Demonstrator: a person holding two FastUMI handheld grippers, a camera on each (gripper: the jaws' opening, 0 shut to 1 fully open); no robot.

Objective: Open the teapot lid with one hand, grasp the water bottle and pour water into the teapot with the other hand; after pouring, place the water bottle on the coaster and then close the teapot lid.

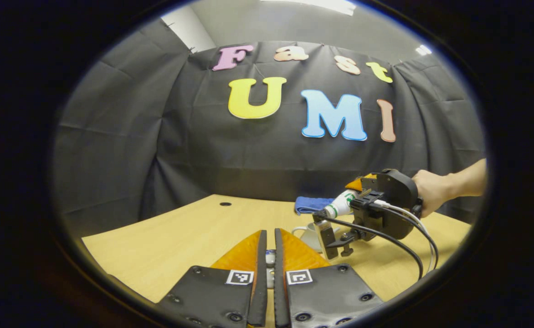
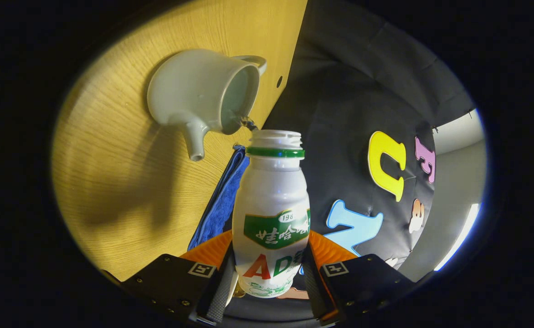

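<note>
In the right gripper view my right gripper (image 2: 268,259) is shut on a white water bottle (image 2: 271,205) with a green neck ring and no cap. The bottle is tipped, and a thin stream of water (image 2: 248,122) runs from its mouth into the open white teapot (image 2: 194,91). In the left gripper view the same bottle (image 1: 340,207) is held over the teapot (image 1: 307,234) by the right gripper (image 1: 340,218) and a hand (image 1: 431,191). My left gripper (image 1: 269,234) stands left of the teapot, its fingers nearly together on a small white piece, apparently the teapot lid (image 1: 270,258).
A blue cloth coaster (image 1: 311,204) lies behind the teapot near the black booth wall, and also appears as the blue coaster (image 2: 221,200) beside the bottle. The wooden table (image 1: 180,237) has a cable hole (image 1: 225,203) at the back. Cables (image 1: 399,241) hang from the right gripper.
</note>
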